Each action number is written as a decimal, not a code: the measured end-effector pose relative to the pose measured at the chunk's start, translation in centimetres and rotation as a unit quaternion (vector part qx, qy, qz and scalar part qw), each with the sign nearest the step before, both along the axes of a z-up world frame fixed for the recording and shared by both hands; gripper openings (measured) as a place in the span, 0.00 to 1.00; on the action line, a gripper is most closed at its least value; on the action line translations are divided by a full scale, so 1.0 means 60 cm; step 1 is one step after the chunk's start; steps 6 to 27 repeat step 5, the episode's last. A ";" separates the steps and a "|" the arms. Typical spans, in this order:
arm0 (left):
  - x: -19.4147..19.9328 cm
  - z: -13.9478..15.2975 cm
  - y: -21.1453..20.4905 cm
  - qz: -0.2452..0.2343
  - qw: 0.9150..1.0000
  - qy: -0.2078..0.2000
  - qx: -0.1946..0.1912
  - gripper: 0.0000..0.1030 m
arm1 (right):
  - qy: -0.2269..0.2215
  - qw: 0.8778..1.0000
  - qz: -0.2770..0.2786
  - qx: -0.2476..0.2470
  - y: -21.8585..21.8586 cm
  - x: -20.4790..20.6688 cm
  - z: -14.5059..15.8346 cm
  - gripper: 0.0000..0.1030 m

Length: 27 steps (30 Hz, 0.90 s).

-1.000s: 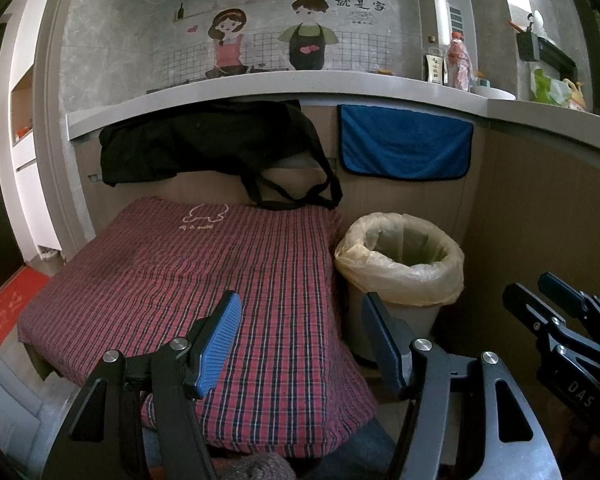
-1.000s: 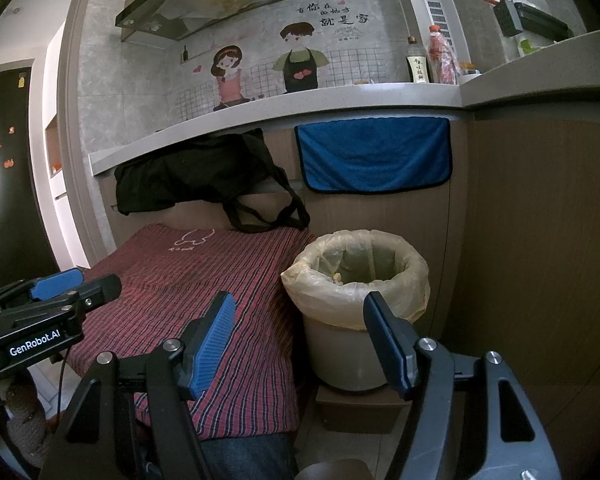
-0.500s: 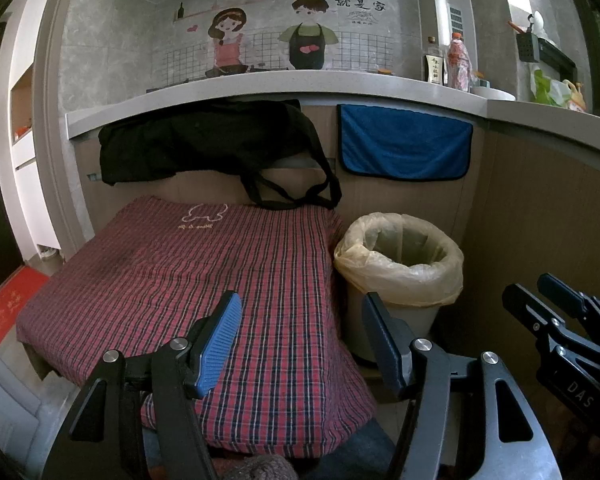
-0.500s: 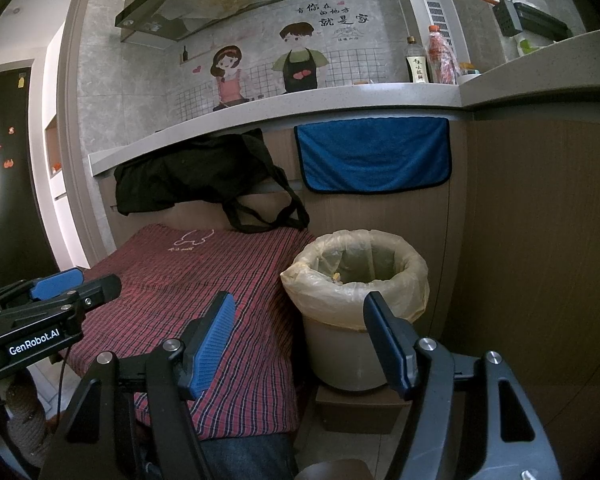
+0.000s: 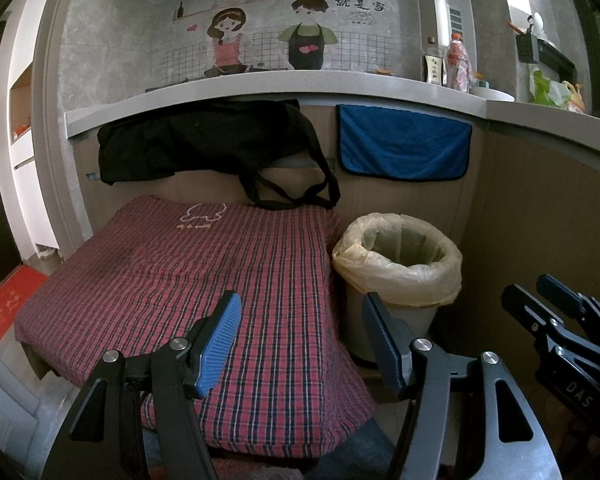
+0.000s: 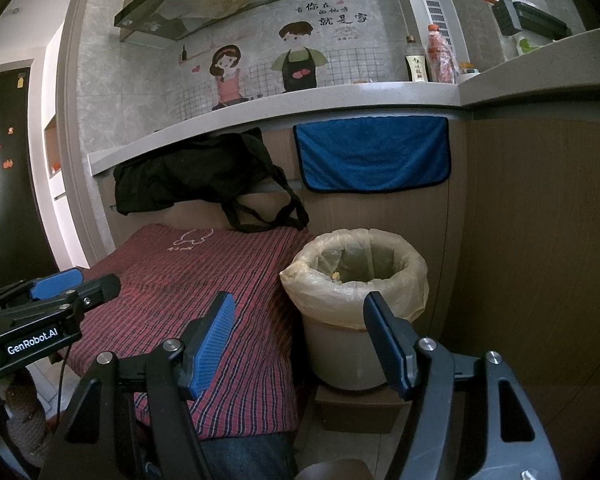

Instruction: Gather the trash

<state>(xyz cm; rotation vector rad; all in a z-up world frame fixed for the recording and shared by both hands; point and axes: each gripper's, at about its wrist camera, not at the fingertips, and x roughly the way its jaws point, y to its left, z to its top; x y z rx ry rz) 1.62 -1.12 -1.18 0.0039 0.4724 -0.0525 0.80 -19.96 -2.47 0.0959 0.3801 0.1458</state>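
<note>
**Both grippers hovering, spread and empty, before the lined bin**

The left gripper is hanging low over the near edge of a red plaid cloth that is covering a flat surface, its fingers standing wide apart with nothing between them. The right gripper is sitting just to the right of it, also released and empty, its blue-padded fingers framing the near side of the trash bin.

The bin is standing on the floor at the right edge of the plaid cloth, tucked into the corner of the wood-panelled walls and resting on a low cardboard box. A pale yellow bag liner is folding over its rim, and a few small scraps are showing inside against the far wall of the liner; what they are is too small to tell.

In the left wrist view the right gripper is poking in at the right edge, near the bin; in the right wrist view the left gripper is showing at the left edge above the cloth.

At the far side, a black bag and a blue towel are hanging beneath a pale bench. Two bottles are standing on the bench at the far right, in front of a cartoon wall sticker.
</note>
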 end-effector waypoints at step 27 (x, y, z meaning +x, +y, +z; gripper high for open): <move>0.009 0.000 0.001 -0.003 1.000 0.002 -0.008 0.61 | 0.005 1.000 -0.002 0.000 0.000 0.001 -0.001 0.62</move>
